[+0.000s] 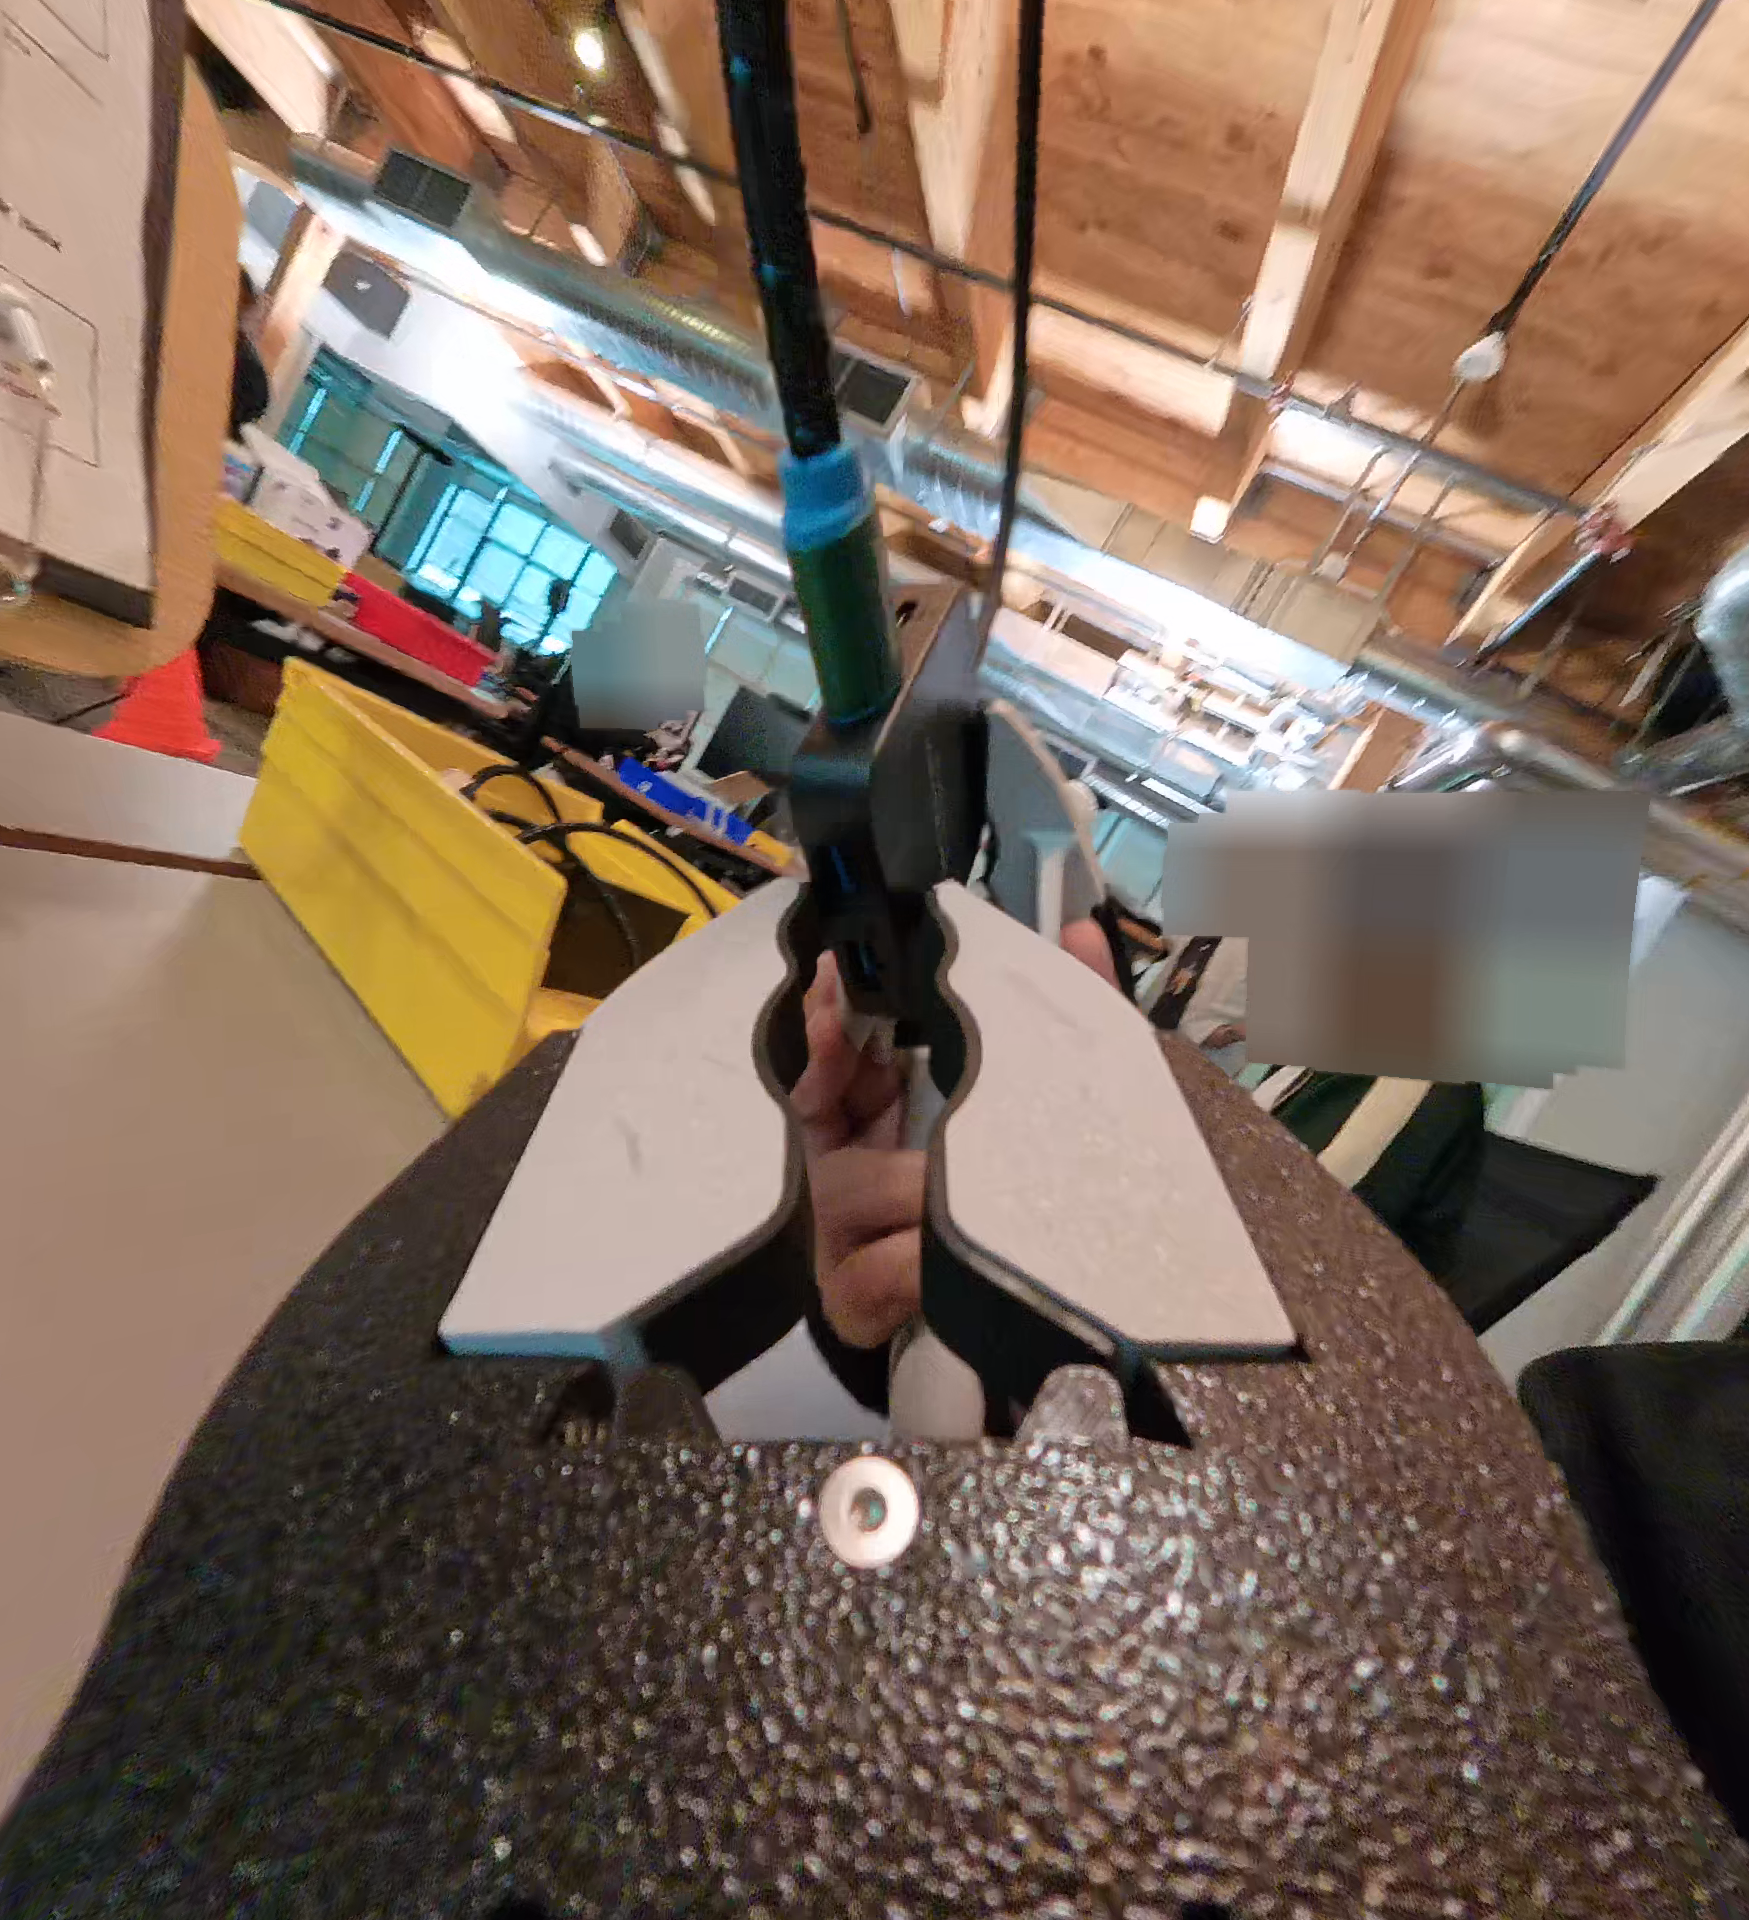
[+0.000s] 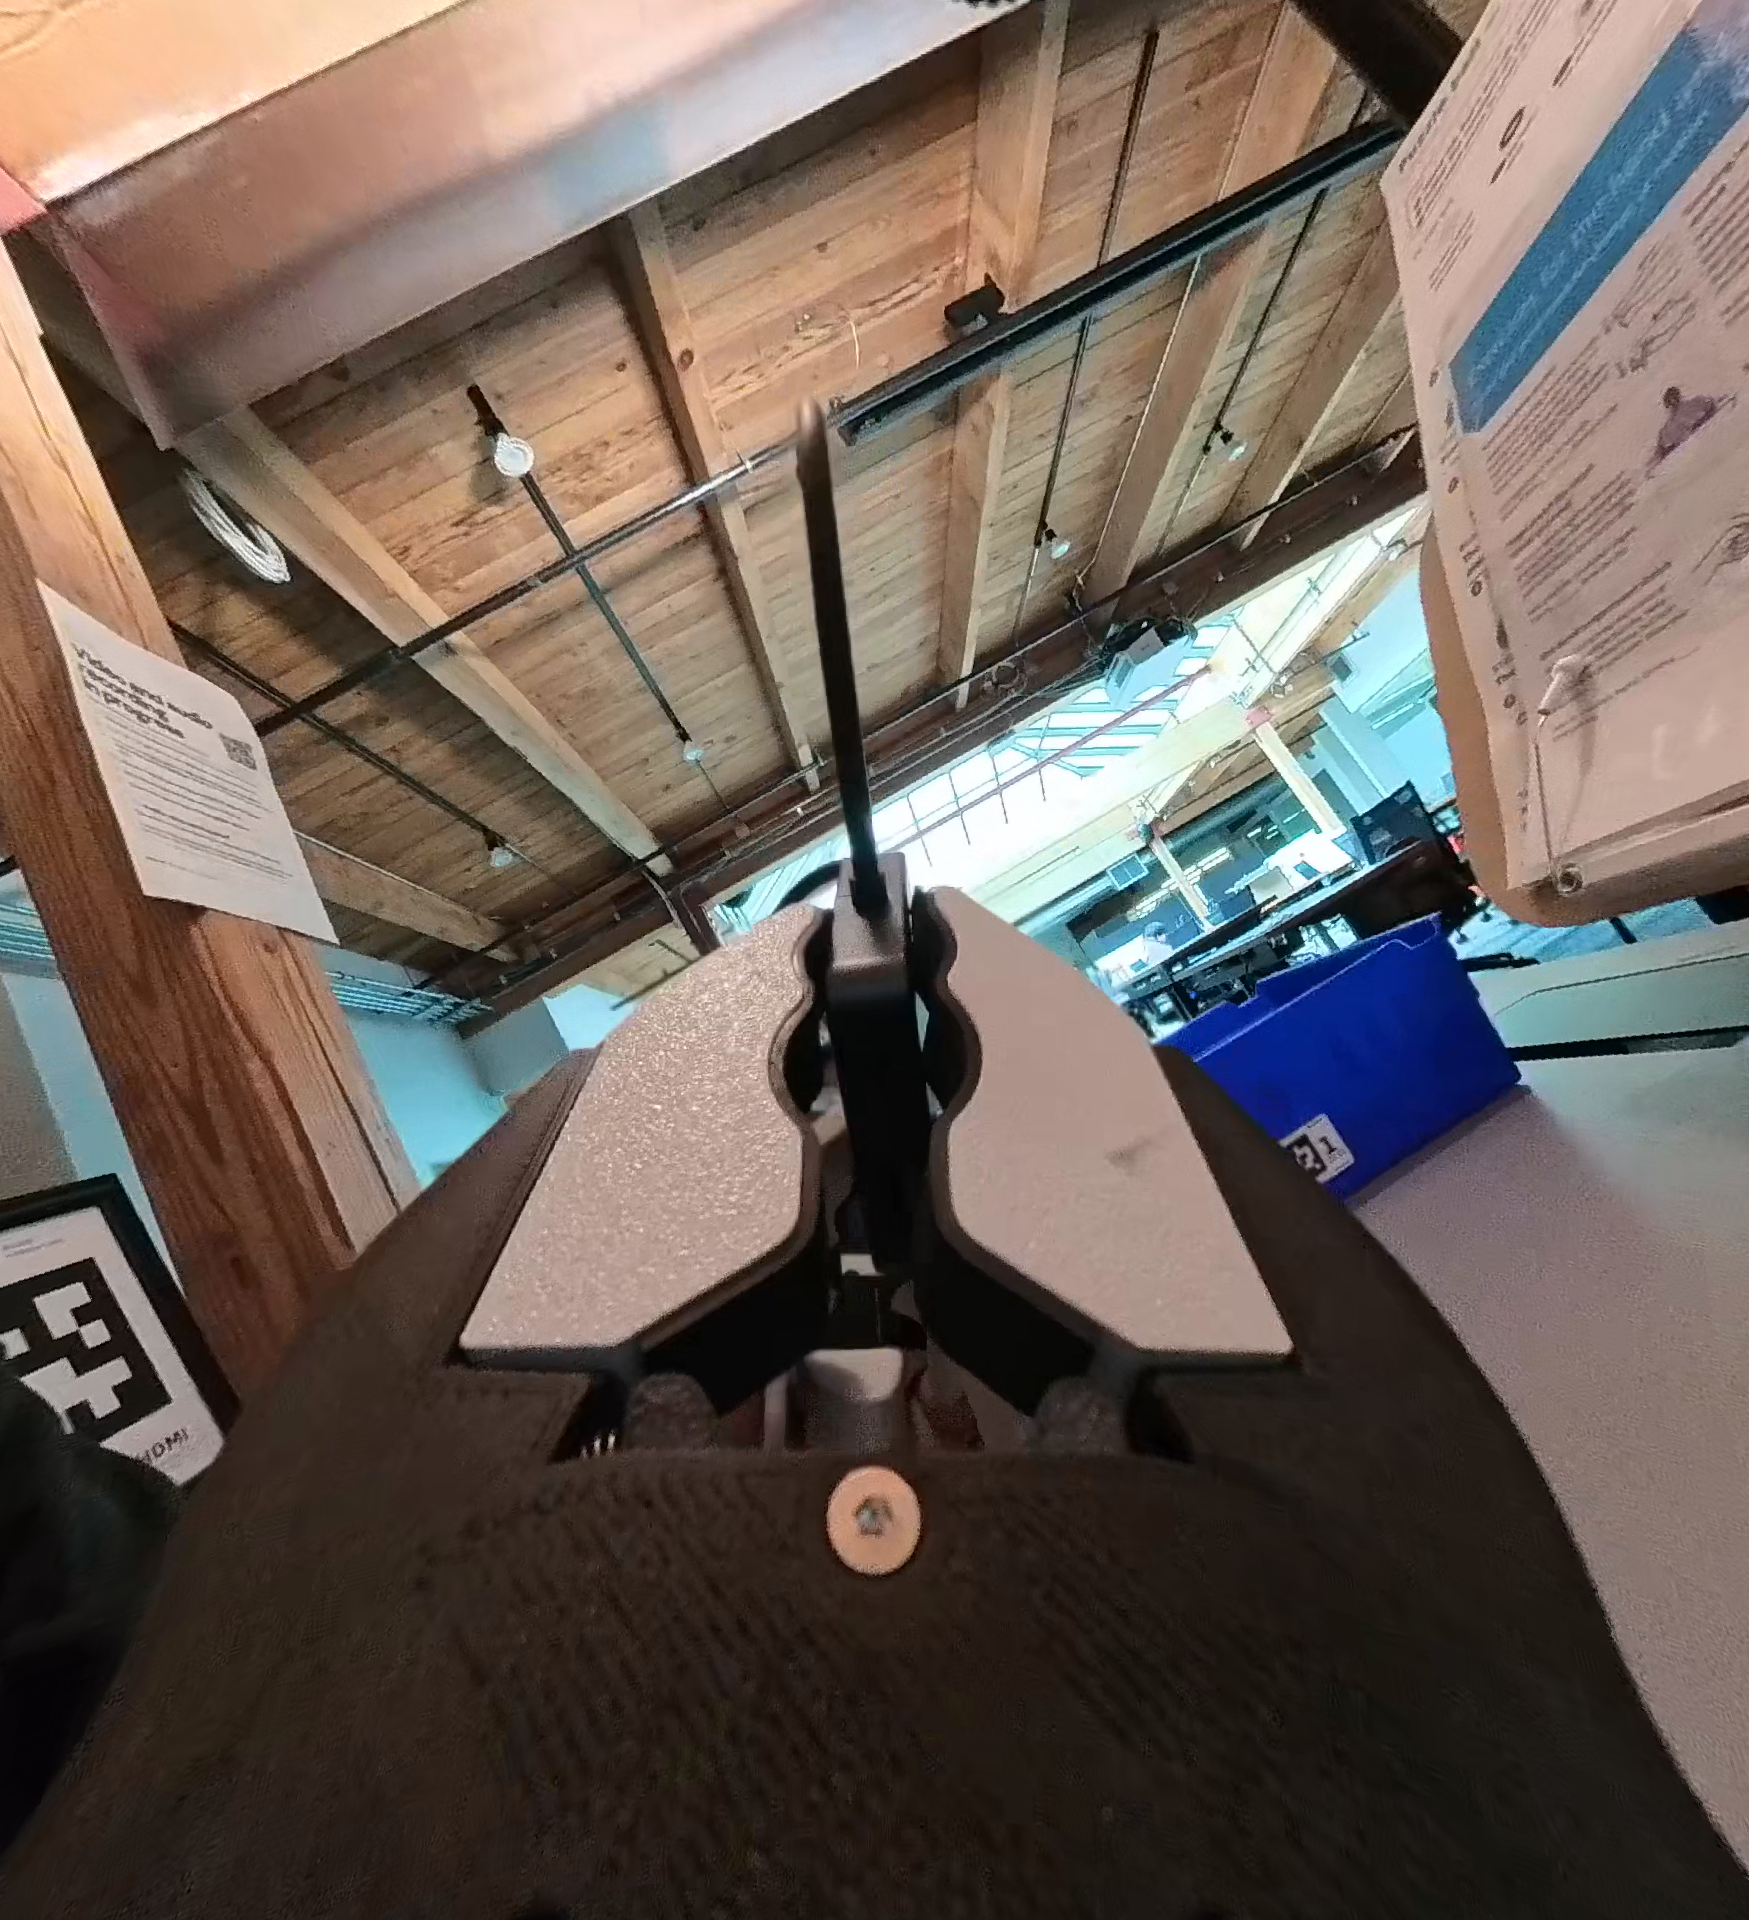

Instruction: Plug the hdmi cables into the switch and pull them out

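Observation:
Both grippers are raised and point up toward the ceiling. My left gripper (image 1: 865, 914) is shut on a black HDMI plug (image 1: 834, 800) with blue accents. Its cable (image 1: 776, 239) runs upward through a green and blue sleeve (image 1: 844, 592). The plug rests against the black switch box (image 1: 927, 758); I cannot tell whether it is seated in a port. My right gripper (image 2: 870, 920) is shut on the switch (image 2: 875, 1039), seen edge-on. A thin black cable (image 2: 828, 623) rises from the switch's top. The right gripper's grey finger (image 1: 1041, 800) shows behind the switch in the left wrist view.
A yellow bin (image 1: 402, 873) holding black cables and an orange cone (image 1: 163, 707) stand at the left by a white table (image 1: 122, 1039). A blue bin (image 2: 1358, 1049) sits on the table at the right. A wooden post (image 2: 122, 831) and a paper-covered board (image 2: 1628, 416) flank the view.

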